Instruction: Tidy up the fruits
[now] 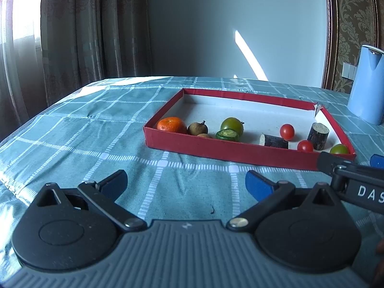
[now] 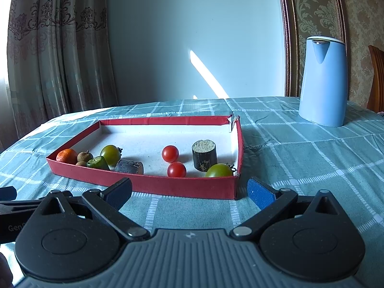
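Left gripper (image 1: 186, 183) spread wide, nothing between its pads, low over the checked tablecloth (image 1: 72, 132) just short of the red tray (image 1: 230, 150). Right gripper (image 2: 189, 189) likewise agape and empty, close to the tray's near right corner. Inside the tray, from the left: orange (image 2: 66, 156), two small brown fruits (image 2: 84, 156), cucumber piece (image 2: 98, 162) against a green tomato (image 2: 110, 154), dark cylinder lying down (image 2: 129, 166), two red tomatoes (image 2: 170, 153), dark cylinder standing upright (image 2: 204, 156), another green tomato (image 2: 219, 170) tucked into the corner. Farther right, well apart, blue kettle (image 2: 322, 81) on the cloth.
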Action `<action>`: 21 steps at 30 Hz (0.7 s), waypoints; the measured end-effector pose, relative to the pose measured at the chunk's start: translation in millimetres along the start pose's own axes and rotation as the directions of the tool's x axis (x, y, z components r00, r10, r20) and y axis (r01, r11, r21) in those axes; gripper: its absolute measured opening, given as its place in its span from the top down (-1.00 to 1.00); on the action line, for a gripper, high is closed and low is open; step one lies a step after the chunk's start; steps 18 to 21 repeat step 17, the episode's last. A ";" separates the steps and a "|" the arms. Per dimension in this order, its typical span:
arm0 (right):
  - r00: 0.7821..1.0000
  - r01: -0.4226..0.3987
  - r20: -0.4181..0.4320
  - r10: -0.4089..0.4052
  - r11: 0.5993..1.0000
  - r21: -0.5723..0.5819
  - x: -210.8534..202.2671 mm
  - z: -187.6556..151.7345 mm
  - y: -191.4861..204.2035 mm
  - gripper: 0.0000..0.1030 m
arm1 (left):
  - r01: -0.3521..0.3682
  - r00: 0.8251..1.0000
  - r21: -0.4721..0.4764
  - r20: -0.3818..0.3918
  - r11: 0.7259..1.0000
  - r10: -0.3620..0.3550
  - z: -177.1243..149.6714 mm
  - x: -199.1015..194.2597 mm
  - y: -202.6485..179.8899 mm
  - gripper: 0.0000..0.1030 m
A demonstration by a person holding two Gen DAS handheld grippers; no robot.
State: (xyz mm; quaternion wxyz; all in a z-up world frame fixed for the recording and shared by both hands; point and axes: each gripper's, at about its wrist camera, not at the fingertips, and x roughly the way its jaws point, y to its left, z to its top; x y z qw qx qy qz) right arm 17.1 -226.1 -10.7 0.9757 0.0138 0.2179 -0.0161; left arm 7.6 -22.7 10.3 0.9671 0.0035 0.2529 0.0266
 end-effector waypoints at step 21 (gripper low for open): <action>1.000 -0.005 0.008 0.005 1.000 0.008 -1.3 0.0 -1.0 -1.00 | 0.006 1.000 0.004 0.012 1.000 -0.006 0.2 -1.9 0.2 -1.00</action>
